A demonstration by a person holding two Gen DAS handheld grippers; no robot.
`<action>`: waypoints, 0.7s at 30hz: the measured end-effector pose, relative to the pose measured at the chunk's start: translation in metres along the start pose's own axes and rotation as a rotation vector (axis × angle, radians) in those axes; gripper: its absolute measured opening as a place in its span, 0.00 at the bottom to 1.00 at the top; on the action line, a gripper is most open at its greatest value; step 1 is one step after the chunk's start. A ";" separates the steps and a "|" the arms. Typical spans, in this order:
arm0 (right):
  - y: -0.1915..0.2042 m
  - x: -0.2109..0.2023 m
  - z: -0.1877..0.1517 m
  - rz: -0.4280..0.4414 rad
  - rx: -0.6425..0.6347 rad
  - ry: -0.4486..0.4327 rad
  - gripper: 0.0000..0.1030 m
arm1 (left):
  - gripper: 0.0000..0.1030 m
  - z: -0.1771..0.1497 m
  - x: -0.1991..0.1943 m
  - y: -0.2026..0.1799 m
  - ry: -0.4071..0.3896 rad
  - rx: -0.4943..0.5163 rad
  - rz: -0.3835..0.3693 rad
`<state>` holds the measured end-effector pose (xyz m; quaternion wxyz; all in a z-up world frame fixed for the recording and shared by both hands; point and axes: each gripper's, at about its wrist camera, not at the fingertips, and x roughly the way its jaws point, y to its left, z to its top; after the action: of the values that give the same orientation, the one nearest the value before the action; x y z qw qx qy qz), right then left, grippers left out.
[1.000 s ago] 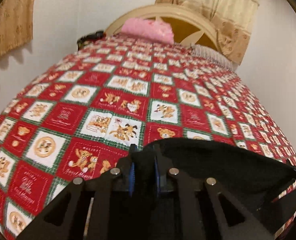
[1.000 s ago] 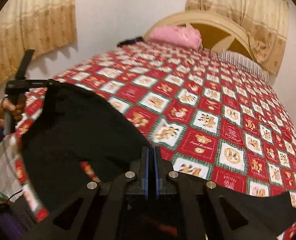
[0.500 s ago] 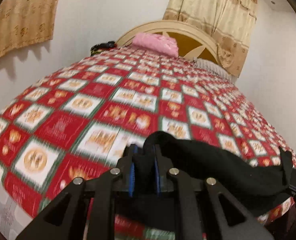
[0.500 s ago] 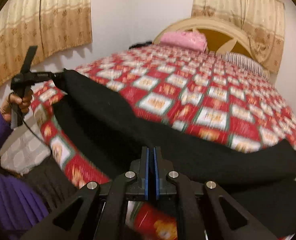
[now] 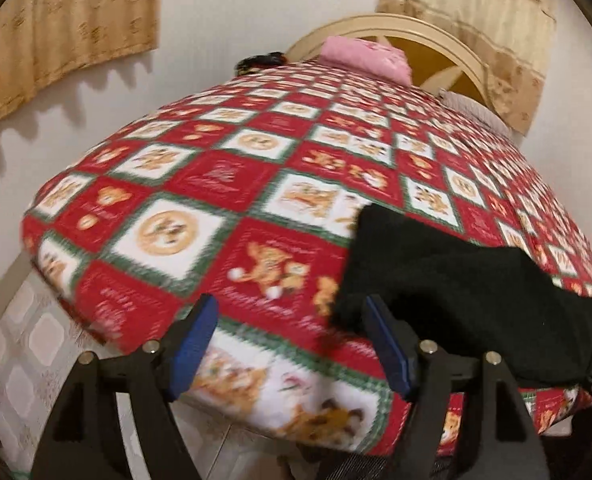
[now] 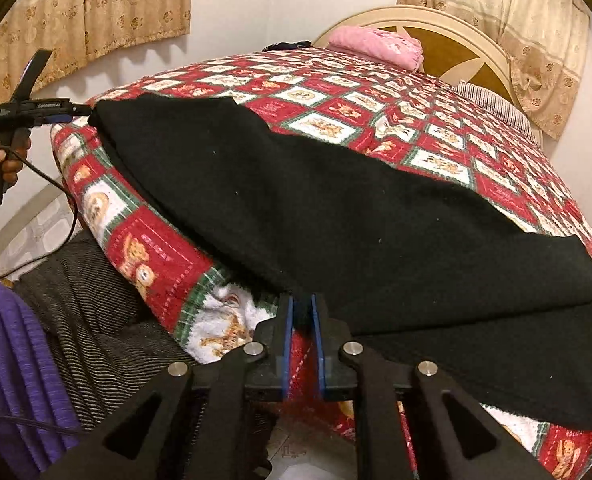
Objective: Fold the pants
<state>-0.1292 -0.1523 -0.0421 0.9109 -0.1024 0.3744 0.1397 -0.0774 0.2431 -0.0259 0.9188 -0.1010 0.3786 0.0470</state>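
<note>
Black pants (image 6: 336,216) lie spread along the near edge of the bed, partly hanging over it; in the left wrist view they (image 5: 468,296) lie at the right. My left gripper (image 5: 289,316) is open and empty, its right finger touching the pants' edge; it also shows in the right wrist view (image 6: 51,114) at the pants' far left corner. My right gripper (image 6: 302,312) is shut on the pants' near edge.
The bed carries a red, white and green teddy-bear quilt (image 5: 223,208). A pink pillow (image 6: 376,44) and a striped pillow (image 6: 492,104) lie by the cream headboard (image 6: 456,32). Curtains hang on the wall. A dark striped cloth (image 6: 95,304) lies below the bed's edge.
My left gripper has opened and let go of the pants, which now rest on the quilt. Both grippers have come down toward the bed's edge. My right gripper still pinches the cloth.
</note>
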 end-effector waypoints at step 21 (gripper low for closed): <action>0.095 0.071 0.050 0.213 -0.116 -0.074 0.26 | 0.80 0.012 0.041 -0.046 0.211 -0.288 -0.501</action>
<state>-0.0802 -0.0357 -0.0655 0.8968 -0.1095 0.3405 0.2606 -0.0325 0.2013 -0.0392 0.8336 -0.3249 0.4247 -0.1385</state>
